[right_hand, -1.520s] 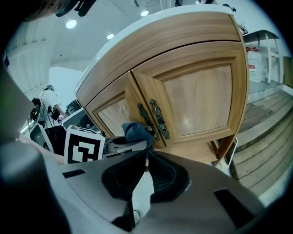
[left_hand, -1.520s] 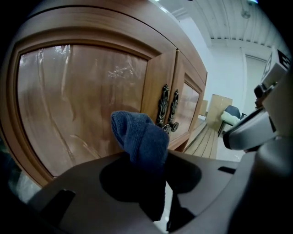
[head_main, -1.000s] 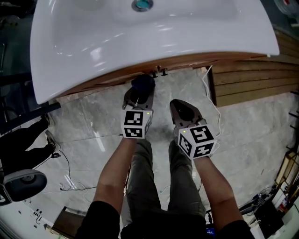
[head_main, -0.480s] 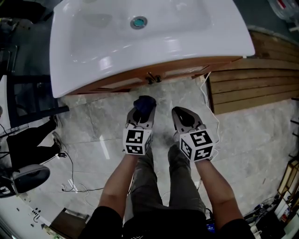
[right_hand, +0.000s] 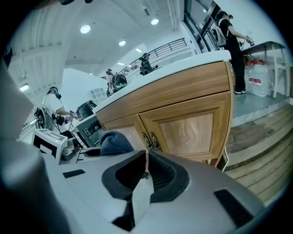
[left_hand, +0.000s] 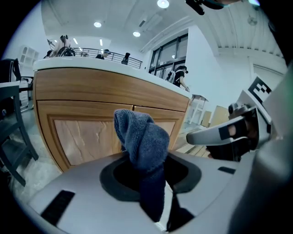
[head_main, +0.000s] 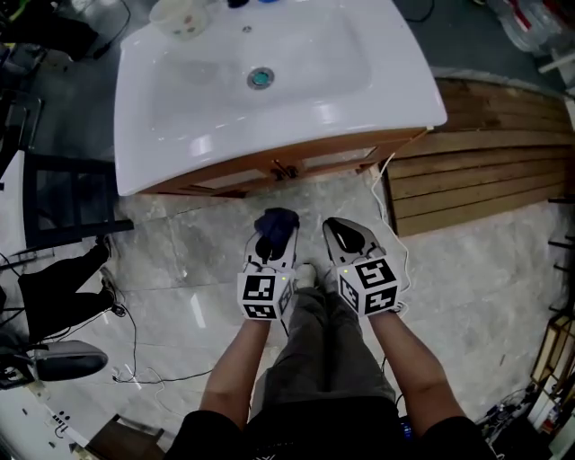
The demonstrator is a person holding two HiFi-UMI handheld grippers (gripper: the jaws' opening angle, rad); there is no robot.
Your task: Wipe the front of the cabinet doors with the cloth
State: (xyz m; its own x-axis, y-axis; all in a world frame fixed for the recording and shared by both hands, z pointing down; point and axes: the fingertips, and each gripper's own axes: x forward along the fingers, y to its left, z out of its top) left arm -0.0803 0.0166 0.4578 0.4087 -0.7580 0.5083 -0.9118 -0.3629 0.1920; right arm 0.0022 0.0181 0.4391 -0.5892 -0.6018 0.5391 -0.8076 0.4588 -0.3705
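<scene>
The cloth (left_hand: pixel 145 145) is pinched tight in the left gripper (head_main: pixel 269 244) jaws. The right gripper (head_main: pixel 347 233) jaws are closed on nothing. The cabinet doors (head_main: pixel 316 162) are mostly hidden under the sink (head_main: pixel 395 90) from above.

A person (head_main: pixel 314 368) stands on the floor (head_main: pixel 171 243), facing the cabinet doors (head_main: pixel 301 165). Above the doors is a counter (head_main: pixel 395 94) with a sink (head_main: pixel 216 81) set in it. Both claws are in front of the doors, not touching them. The left claw (head_main: pixel 272 235) grips the cloth (head_main: pixel 277 220). The right claw (head_main: pixel 332 225) is just to its right. Wooden planks (head_main: pixel 485 171) lie to the right of the doors. A bowl (head_main: pixel 180 16) stands at the counter's far left.
</scene>
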